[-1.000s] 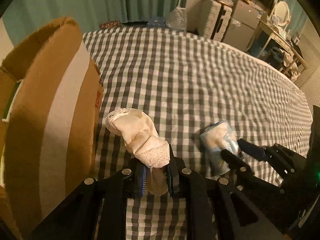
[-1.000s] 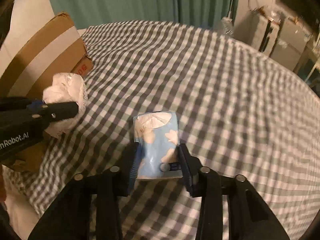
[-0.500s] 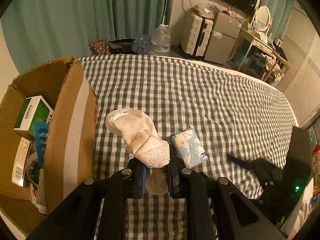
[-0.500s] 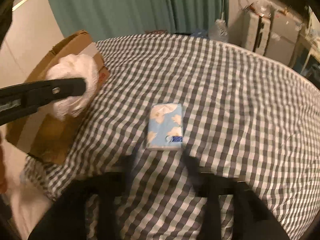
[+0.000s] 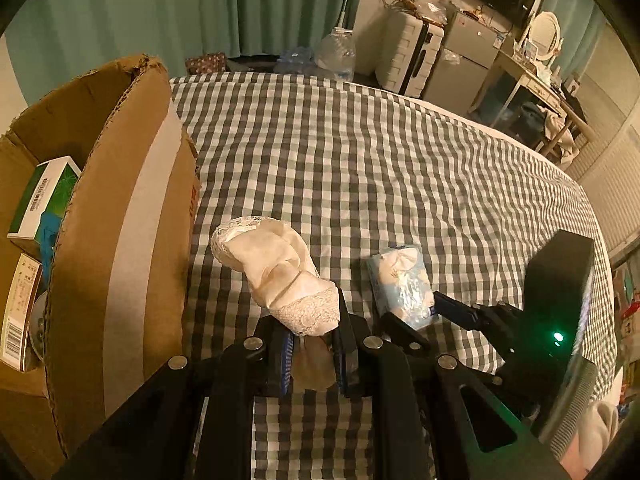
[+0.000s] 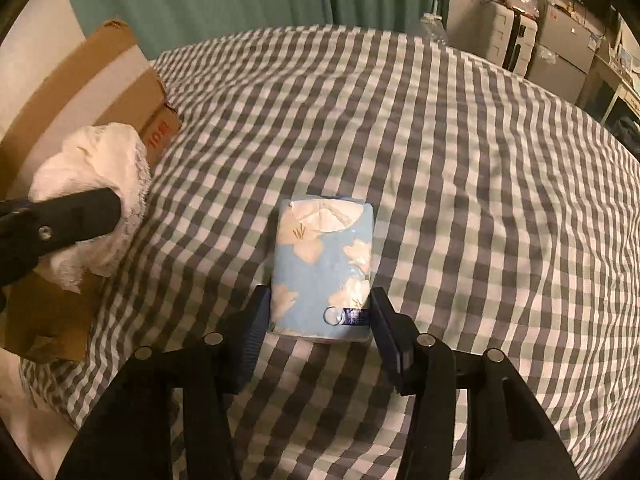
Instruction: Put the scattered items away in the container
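- While our left claw point(image 5: 311, 354) stays clenched on the cream lace cloth point(image 5: 280, 272), lifted off the bed point(image 5: 400, 168) just beside the cardboard box point(image 5: 120, 216), we judge the step in hand to be twofold: one item carried, a second one being picked up.
- Our right claw point(image 6: 318, 314) straddles the near end of the blue tissue pack point(image 6: 322, 268), which lies flat on the checked bed cover, well out from the box.
- Its jaws have just been closing with the pack between them. The pads stand at the pack's two long edges, and we cannot tell for sure whether they press yet; the pack looks unsqueezed and rests on the cover, so we read this claw as not yet gripping.
- The box sits at the left edge of the bed with its top open; inside we see a green-and-white carton point(image 5: 44, 196) and other small packages, so part of the tidying looks done.
- Next, we think the right claw has to finish closing on the pack until it holds firm, then lift it clear of the cover.
- The left claw needs to rise above the box wall, move across over the opening, and only then let the cloth go.
- The cloth hangs loose beyond the jaws, so it may catch on the torn cardboard rim; we should carry it high.
- The soft pack may slip or buckle if pinched only at its end.
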A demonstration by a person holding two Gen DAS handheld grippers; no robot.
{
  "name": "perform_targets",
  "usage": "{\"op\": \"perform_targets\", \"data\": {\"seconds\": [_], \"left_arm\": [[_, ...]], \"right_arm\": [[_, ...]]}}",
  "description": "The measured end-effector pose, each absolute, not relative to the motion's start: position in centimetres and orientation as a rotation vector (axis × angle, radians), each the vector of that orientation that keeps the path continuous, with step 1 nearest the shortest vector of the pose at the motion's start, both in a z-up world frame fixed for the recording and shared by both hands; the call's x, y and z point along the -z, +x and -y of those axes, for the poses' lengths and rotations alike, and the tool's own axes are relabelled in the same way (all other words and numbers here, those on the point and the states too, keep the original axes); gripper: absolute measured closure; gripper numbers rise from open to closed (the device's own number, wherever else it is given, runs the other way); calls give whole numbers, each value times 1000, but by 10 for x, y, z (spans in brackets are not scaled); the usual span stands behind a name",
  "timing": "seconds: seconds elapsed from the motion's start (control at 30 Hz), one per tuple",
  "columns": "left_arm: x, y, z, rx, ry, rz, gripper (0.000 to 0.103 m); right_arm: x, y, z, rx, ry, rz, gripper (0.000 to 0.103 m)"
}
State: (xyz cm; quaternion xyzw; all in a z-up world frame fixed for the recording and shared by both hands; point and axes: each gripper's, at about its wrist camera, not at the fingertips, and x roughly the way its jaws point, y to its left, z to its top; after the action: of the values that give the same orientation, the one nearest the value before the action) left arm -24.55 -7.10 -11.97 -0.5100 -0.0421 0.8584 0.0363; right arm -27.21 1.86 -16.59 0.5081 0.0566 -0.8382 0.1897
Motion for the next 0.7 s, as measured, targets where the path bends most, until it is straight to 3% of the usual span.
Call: {"op": "perform_targets", "data": {"seconds": [0.3,0.7], "left_arm": [[82,-228,64,-2647,-1442,182,87],[-44,-201,84,-2705,-1189,214,87]], "right_arm": [[80,-207,-43,2501,1180,-175,55],[-40,-166,-30,2520,916,-151,55]]}}
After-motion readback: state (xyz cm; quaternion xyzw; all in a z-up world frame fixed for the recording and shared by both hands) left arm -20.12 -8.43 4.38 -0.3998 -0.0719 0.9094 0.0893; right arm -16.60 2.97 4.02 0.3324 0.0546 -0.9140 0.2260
